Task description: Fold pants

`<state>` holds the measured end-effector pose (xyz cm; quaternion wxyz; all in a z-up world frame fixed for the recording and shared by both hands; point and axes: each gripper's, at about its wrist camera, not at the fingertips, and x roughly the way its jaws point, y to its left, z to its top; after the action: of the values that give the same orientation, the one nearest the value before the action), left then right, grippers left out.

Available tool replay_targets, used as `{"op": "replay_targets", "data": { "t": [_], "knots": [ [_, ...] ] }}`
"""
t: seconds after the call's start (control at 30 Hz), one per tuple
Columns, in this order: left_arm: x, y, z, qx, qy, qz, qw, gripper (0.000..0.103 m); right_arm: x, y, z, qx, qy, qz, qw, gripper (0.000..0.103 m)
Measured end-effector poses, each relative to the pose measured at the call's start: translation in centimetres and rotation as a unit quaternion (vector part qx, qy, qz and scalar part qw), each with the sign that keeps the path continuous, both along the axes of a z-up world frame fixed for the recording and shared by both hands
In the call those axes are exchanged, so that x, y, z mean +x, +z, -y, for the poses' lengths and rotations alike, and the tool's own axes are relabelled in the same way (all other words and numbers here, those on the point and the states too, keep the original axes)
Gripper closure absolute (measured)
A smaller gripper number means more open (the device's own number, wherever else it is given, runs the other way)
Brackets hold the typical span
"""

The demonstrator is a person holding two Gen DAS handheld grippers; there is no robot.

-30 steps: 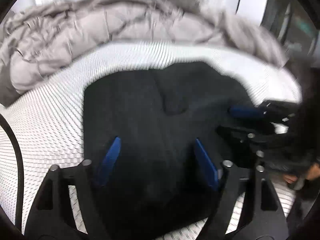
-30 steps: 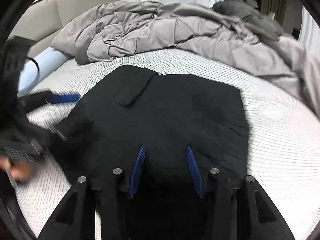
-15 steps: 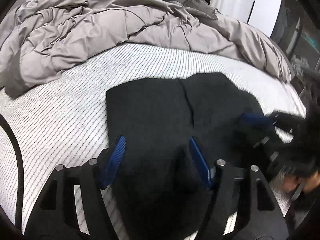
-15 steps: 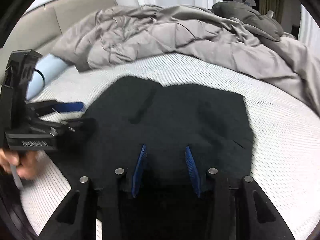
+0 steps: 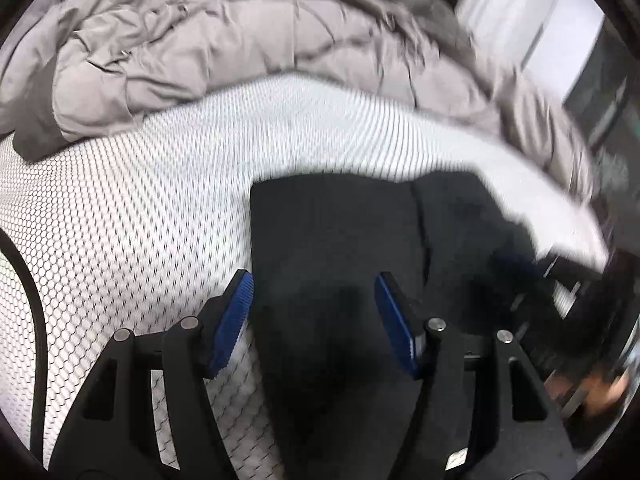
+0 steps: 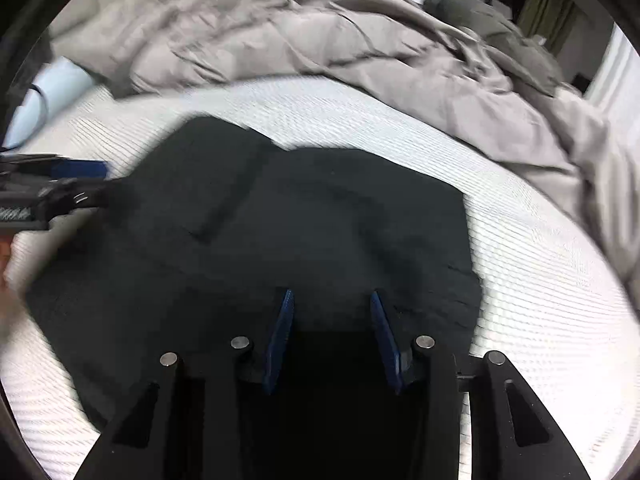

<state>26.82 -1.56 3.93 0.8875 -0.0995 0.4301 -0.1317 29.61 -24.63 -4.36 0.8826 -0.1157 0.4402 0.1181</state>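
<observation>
Black pants (image 5: 340,248) lie folded into a flat block on the white mattress (image 5: 120,220); they also show in the right wrist view (image 6: 304,232). My left gripper (image 5: 314,292) is open and hovers over the near left part of the pants, its left pad over the left edge. My right gripper (image 6: 330,308) is open over the near edge of the pants, with dark cloth between and below its blue pads. Each gripper shows blurred at the side of the other's view.
A rumpled grey duvet (image 5: 200,40) is heaped along the far side of the bed, also in the right wrist view (image 6: 340,40). A pale blue pillow (image 6: 52,92) lies at the far left. White mattress surrounds the pants on all sides.
Both views have shifted and blurred. My left gripper has moved left toward the pants' left edge. The right gripper stays open over the near edge. The pants lie as before.
</observation>
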Motion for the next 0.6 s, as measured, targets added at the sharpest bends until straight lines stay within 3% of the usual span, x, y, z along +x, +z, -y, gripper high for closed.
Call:
{"op": "replay_targets", "data": {
  "t": [0.1, 0.2, 0.33, 0.37, 0.43, 0.57, 0.6],
  "knots": [
    [1.5, -0.8, 1.2, -0.004, 0.006, 0.001, 1.0, 0.042, 1.2, 0.2, -2.0, 0.02, -0.007, 0.023, 0.999, 0.062],
    [2.3, -3.7, 3.1, 0.047, 0.0, -0.011, 0.9989, 0.039, 2.9, -0.8, -2.9, 0.042, -0.028, 0.015, 0.999, 0.061],
    [2.2, -3.9, 1.9, 0.027, 0.007, -0.021, 0.9994, 0.037, 3.0, -1.8, -1.1, -0.024, -0.063, 0.004, 0.998, 0.058],
    [2.3, -3.9, 1.5, 0.021, 0.012, -0.027, 0.9993, 0.035, 3.0, -1.8, -0.2, -0.039, -0.082, 0.006, 0.996, 0.059],
    [2.0, -3.6, 1.0, 0.0, 0.027, -0.037, 0.999, 0.038, 3.0, -1.5, 1.8, -0.006, -0.088, -0.008, 0.996, 0.06],
    [1.2, -1.3, -0.2, -0.092, 0.03, 0.023, 0.9951, 0.04, 2.5, -0.1, 1.2, 0.025, -0.077, 0.018, 0.997, 0.059],
    [1.2, -1.7, -0.5, -0.09, 0.043, 0.019, 0.9948, 0.039, 2.4, 0.2, 0.8, 0.05, -0.064, 0.023, 0.996, 0.055]
  ]
}}
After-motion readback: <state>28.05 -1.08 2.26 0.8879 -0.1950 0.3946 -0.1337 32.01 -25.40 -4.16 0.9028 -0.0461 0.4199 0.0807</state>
